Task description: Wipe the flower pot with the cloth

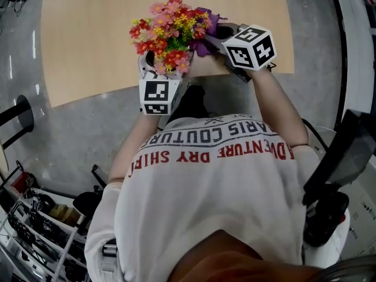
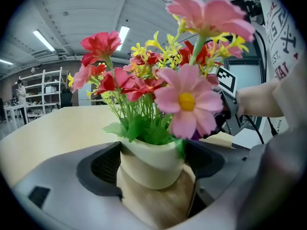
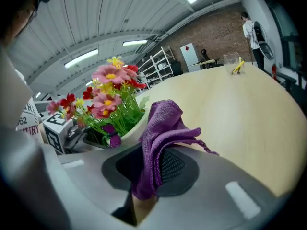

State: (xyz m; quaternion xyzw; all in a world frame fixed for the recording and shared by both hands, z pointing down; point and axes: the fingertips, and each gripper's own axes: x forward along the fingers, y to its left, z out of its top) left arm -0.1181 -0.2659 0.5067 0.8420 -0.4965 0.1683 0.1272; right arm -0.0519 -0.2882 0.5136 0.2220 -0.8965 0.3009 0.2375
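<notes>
The flower pot [image 2: 146, 174] sits at the near edge of the table [image 1: 88, 40], just in front of the person's chest. The left gripper [image 2: 154, 162] has its jaws spread wide, with a dark pad pressed against each side of the pot. Beyond the pot and to its left the tabletop runs bare, so there is plenty of room that way. On the near side the edge drops straight to the grey floor [image 1: 76, 128], with the person's body close behind.

The right gripper [image 3: 153, 164] comes in from the pot's right. Its jaws are drawn close together and pinch the cloth [image 3: 160, 128], which stands up out of them in a folded peak. The top of the cloth is just beside the pot's rim; it may be touching it, but the right gripper view does not settle that.

The pot is small, round and cream, with a smooth matt wall and a rolled lip. The flowers [image 1: 170, 28] are a dense bunch of pink, red and yellow blooms on thin green stems, and they overhang the pot all round. The cloth is purple with a fine looped weave and a loose corner trailing to the right. The table is pale wood-grain laminate with a straight front edge.
</notes>
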